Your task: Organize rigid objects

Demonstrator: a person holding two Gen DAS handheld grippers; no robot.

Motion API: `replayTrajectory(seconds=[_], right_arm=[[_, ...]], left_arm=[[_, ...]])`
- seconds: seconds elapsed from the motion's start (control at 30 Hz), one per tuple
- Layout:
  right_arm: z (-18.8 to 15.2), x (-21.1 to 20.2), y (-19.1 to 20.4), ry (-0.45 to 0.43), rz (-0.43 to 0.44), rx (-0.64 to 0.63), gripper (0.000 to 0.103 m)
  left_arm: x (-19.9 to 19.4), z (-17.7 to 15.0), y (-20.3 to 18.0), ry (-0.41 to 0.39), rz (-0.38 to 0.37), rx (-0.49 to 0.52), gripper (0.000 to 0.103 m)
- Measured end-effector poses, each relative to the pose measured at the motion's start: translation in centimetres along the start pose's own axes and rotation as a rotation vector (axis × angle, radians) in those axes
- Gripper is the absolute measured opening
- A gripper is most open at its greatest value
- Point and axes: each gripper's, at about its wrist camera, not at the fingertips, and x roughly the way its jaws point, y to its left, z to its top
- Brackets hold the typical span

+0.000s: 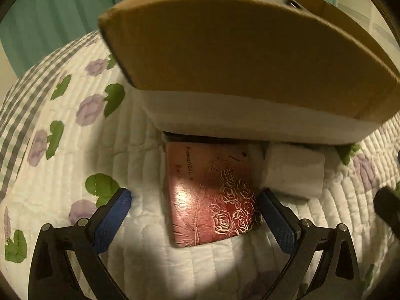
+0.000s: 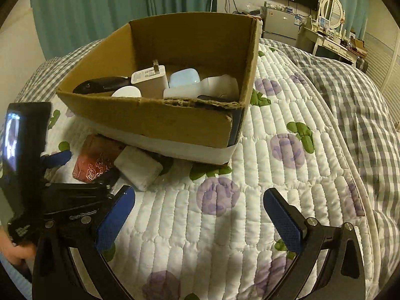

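On the quilt (image 2: 225, 225) nearest the cameras both tongs are spread and hold nothing: left gripper (image 1: 193, 221) straddles the red rose-embossed case (image 1: 212, 195), right gripper (image 2: 198, 221) hovers over bare quilt. Beside the case lies a white block (image 1: 295, 175), both tucked at the foot of the cardboard box (image 2: 162, 122), which already holds a charger (image 2: 150, 77) and other small items. Likely step: pick up the case, so close on its sides and lift into the box; gold script on it is blurred, maybe "Romantic".

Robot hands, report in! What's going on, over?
Left gripper open, straddling red case. Right gripper open, empty over quilt. White block beside case; box overhangs it.
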Motion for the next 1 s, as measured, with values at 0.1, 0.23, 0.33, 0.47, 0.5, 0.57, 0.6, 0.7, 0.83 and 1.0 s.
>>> replayTrajectory(seconds=[0.1, 0.23, 0.33, 0.47, 0.5, 0.57, 0.6, 0.7, 0.83, 1.0], right_arm=[[-0.1, -0.1, -0.1, 0.0, -0.008, 0.005, 0.103], [-0.1, 0.2, -0.1, 0.005, -0.025, 0.0, 0.103], [-0.6, 0.7, 0.2, 0.016, -0.046, -0.013, 0.103], [-0.8, 0.9, 0.6, 0.023, -0.054, -0.032, 0.103], [-0.9, 0.9, 0.7, 0.021, -0.053, -0.039, 0.103], [-0.9, 0.8, 1.4, 0.013, -0.041, -0.065, 0.103], [-0.8, 0.8, 1.8, 0.011, -0.028, -0.079, 0.103], [-0.4, 1.5, 3.3, 0.014, 0.016, -0.11, 0.103], [0.6, 3.7, 5.9, 0.054, 0.056, -0.147, 0.103], [1.3, 7.1, 6.9, 0.109, 0.055, -0.117, 0.096]], left_arm=[[0.5, 0.2, -0.7, 0.014, 0.019, 0.036, 0.102], [-0.2, -0.1, -0.9, 0.002, -0.008, 0.055, 0.084], [-1.5, -0.6, -0.2, -0.007, -0.032, 0.061, 0.07], [-3.4, -1.9, 1.6, 0.002, -0.062, 0.017, 0.07], [-3.9, -2.2, 2.1, 0.002, -0.059, -0.001, 0.07], [-5.4, -2.8, 3.7, 0.0, -0.058, -0.058, 0.07], [-5.6, -2.8, 4.3, -0.002, -0.059, -0.075, 0.07], [-6.6, -2.4, 5.8, -0.014, -0.055, -0.117, 0.03], [-6.3, -2.3, 6.5, 0.026, -0.009, -0.136, 0.018], [-4.7, -3.6, 8.6, 0.051, -0.081, -0.2, 0.018]])
